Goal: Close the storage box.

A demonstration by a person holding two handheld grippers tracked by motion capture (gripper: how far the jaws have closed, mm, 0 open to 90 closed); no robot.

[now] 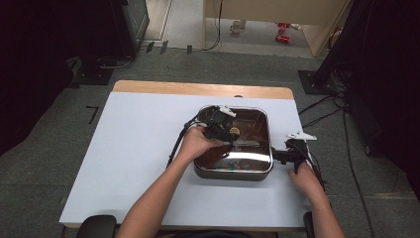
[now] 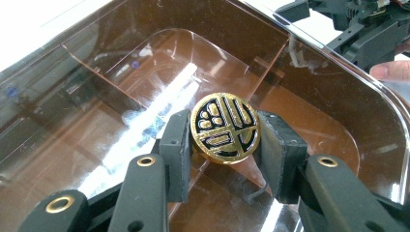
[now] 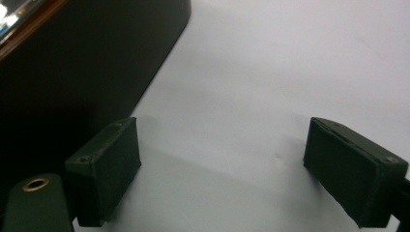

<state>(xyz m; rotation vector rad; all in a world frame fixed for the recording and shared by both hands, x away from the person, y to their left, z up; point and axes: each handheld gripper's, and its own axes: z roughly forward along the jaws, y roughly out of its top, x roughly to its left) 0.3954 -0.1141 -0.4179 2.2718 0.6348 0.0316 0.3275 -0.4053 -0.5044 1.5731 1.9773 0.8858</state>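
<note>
The left tool grips a gold knob on a brown lid.

High view: a square pan (image 1: 233,171) sits on the white table (image 1: 133,163), with a see-through brown lid (image 1: 252,124) on top. The left tool (image 1: 225,133) is over the lid at its knob (image 1: 234,132), and the right tool (image 1: 277,156) waits low by the pan's right side. Left gripper view: the left tool (image 2: 225,140) is clamped on the round gold and black knob (image 2: 225,126), one pad on each side. Through the lid I see shiny walls and no food I can make out. I think the step is taking the lid off; next the hand needs to lift straight up and keep squeezing. Right gripper view: the right tool (image 3: 237,169) is spread apart, holding nothing, with the dark pan (image 3: 82,63) just beside its left pad.
</note>
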